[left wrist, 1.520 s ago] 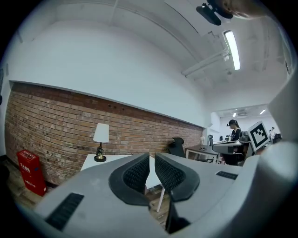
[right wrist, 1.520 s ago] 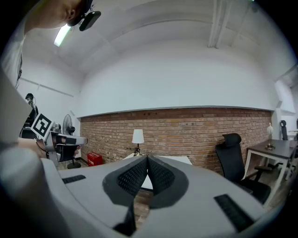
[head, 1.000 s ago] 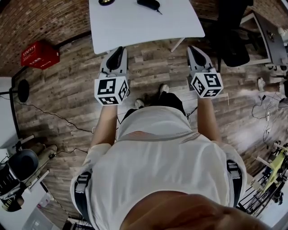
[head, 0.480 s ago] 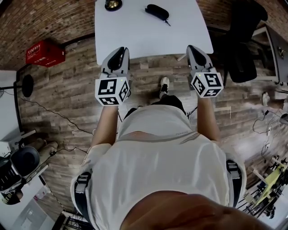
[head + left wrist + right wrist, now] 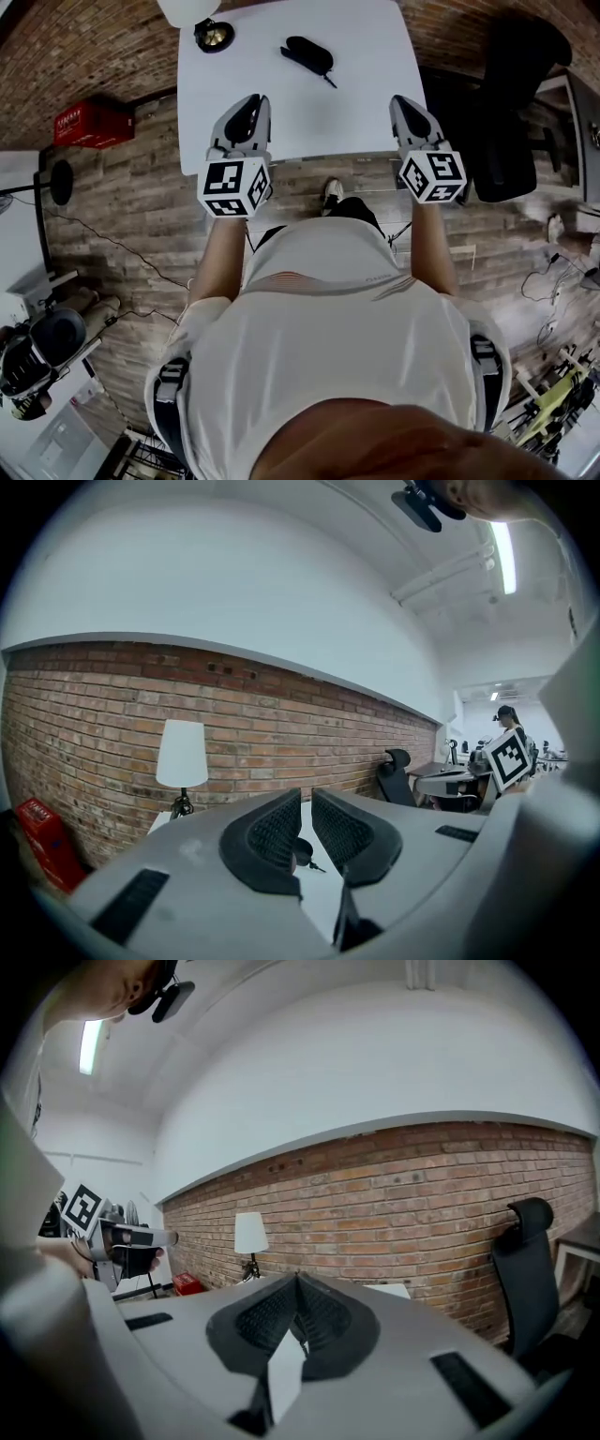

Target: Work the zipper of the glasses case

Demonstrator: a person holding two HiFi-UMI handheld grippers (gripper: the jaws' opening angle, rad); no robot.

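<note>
- The case point(image 5: 307, 54) lies on the white desk point(image 5: 361, 98), upper centre of the head view.
- The left tool point(image 5: 247, 108), centre left, is clenched with nothing in it. It sits at the desk's near edge, well apart from the case.
- The right tool point(image 5: 407, 105), centre right, has its jaws pressed together and holds nothing.
- A lamp point(image 5: 192, 11) stands at the desk's upper left.

An office-like workroom with bare brick walls.
A red brick wall point(image 5: 112, 714) runs ahead of the left gripper point(image 5: 307, 803), behind a white rectangular table point(image 5: 356, 84) and a white-shaded table lamp point(image 5: 182, 754); a black high-backed office chair point(image 5: 527, 1260) stands right of the right gripper point(image 5: 296, 1283), on wood-plank flooring point(image 5: 131, 206), with more grey desks point(image 5: 441, 782) far off to the left gripper's right.
</note>
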